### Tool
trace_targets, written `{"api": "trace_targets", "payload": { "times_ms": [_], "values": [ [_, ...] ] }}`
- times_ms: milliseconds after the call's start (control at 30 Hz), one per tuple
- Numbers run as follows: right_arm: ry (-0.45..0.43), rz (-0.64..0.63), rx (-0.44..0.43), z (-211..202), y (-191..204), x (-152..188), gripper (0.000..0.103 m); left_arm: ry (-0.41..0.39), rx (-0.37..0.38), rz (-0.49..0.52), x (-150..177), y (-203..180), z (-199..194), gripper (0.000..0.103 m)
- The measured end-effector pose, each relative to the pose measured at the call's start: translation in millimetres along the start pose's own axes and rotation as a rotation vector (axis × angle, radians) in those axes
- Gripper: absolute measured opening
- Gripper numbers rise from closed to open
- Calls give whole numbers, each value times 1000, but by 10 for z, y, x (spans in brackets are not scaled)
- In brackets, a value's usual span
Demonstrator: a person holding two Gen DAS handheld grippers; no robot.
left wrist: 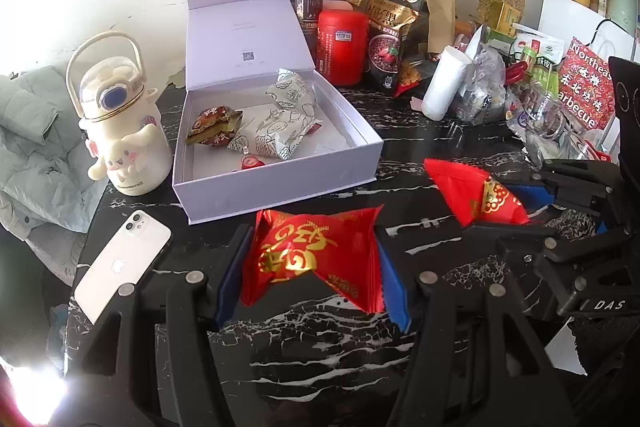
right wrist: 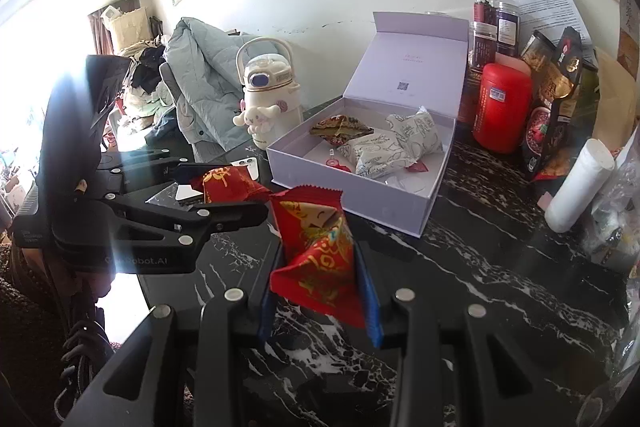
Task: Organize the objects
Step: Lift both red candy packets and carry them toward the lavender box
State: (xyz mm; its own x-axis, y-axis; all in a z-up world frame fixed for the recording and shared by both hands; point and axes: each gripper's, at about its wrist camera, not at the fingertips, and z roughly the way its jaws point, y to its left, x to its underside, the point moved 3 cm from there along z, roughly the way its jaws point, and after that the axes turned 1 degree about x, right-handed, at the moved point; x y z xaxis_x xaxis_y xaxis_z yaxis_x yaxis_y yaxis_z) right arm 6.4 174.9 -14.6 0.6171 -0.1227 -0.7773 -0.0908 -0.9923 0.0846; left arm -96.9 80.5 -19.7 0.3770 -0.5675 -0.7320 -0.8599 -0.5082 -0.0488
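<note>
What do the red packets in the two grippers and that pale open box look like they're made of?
Both red packets, in the left gripper and the right gripper, look like thin glossy plastic film: crinkled, shiny, with gold print and a serrated sealed edge. The open box looks like rigid matte cardboard or paperboard: flat stiff walls, sharp corners, hinged lid standing upright.

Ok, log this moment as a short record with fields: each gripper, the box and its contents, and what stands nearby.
left gripper: shut on a red snack packet
right gripper: shut on a second red packet
box: lavender, lid open, on the black marble table
box contents: two white patterned packets, one brown-gold packet, a small red item
left of box: cream character bottle, white phone
behind box: red canister, jars, snack bags
</note>
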Motion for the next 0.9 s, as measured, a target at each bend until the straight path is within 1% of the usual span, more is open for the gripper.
{"api": "trace_targets", "payload": {
  "times_ms": [200,667,900],
  "values": [
    [0,10,-14,87,-90,-92,35,-1,-2,23,-144,18,90,57],
    [16,3,-60,406,-325,-381,35,28,6,23,-465,170,448,57],
    [7,5,-58,521,-443,-555,35,26,6,33,-669,247,606,57]
  ]
}}
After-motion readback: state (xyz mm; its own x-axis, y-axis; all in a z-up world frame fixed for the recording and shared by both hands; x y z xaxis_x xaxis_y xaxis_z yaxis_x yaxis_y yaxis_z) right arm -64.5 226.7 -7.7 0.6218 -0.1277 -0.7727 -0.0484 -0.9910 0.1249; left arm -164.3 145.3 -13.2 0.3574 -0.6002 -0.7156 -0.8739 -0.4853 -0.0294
